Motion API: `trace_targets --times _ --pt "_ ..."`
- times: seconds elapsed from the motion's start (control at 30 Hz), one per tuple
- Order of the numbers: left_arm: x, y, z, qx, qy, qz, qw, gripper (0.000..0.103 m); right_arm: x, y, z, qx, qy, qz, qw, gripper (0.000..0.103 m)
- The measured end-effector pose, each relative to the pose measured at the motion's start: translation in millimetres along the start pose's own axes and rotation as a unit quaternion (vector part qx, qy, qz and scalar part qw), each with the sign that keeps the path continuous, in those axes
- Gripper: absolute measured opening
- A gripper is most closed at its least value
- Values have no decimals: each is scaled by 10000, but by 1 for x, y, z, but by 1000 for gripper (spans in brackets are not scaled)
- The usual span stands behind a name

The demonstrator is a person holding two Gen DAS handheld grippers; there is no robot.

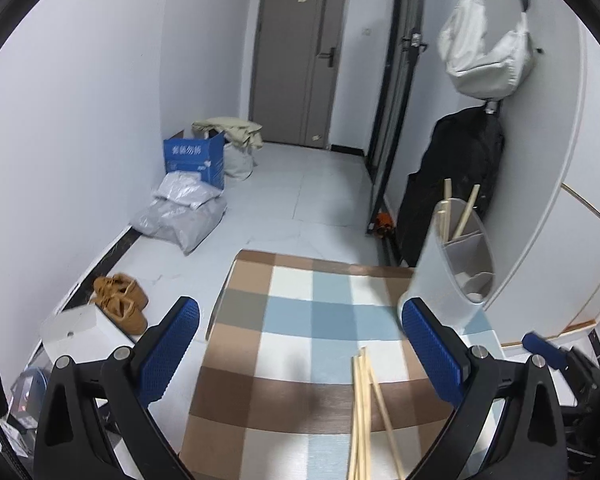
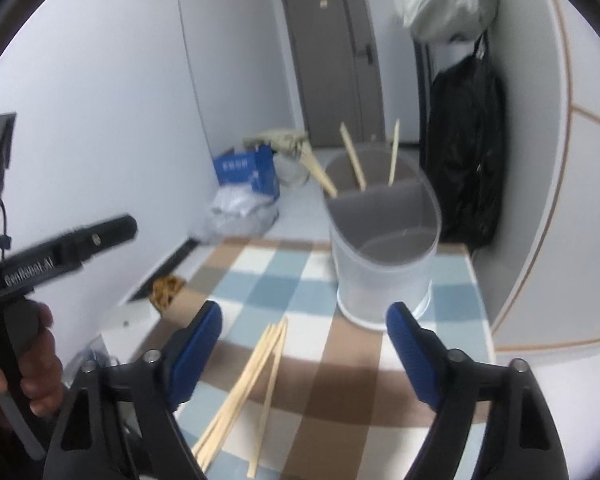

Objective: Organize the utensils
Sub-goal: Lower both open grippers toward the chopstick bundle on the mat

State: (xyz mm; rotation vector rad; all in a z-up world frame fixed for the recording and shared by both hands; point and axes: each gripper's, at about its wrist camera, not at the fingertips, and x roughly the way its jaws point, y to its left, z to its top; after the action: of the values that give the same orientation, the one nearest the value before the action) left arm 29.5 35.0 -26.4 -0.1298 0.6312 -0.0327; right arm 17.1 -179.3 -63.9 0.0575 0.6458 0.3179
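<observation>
Several wooden chopsticks [image 1: 366, 412] lie loose on the checked tablecloth [image 1: 300, 320]; they also show in the right wrist view [image 2: 256, 376]. A white divided utensil holder [image 2: 380, 240] stands upright at the far right of the table with three chopsticks [image 2: 354, 158] in its back compartment; it also shows in the left wrist view [image 1: 456, 260]. My left gripper [image 1: 300, 344] is open and empty above the cloth, left of the loose chopsticks. My right gripper [image 2: 304, 352] is open and empty, just behind the loose chopsticks and in front of the holder.
The table stands against a white curved wall [image 2: 540, 200] on the right. Beyond its left edge lie brown shoes [image 1: 120, 300], a white box [image 1: 80, 332], grey bags [image 1: 180, 216] and a blue carton [image 1: 196, 160]. The hand holding the left gripper's handle [image 2: 28, 360] shows at left.
</observation>
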Motion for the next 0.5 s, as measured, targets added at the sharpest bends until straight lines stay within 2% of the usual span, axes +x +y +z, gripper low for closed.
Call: trace_targets --times 0.23,0.43,0.5 --pt "8 22 2 -224 152 66 9996 99 42 10 -9 -234 780 17 9967 66" --pt "20 39 3 -504 364 45 9981 99 83 23 -14 -529 1351 -49 9894 65" --pt "23 44 3 -562 434 89 9974 99 102 27 -17 -648 1646 -91 9842 57"
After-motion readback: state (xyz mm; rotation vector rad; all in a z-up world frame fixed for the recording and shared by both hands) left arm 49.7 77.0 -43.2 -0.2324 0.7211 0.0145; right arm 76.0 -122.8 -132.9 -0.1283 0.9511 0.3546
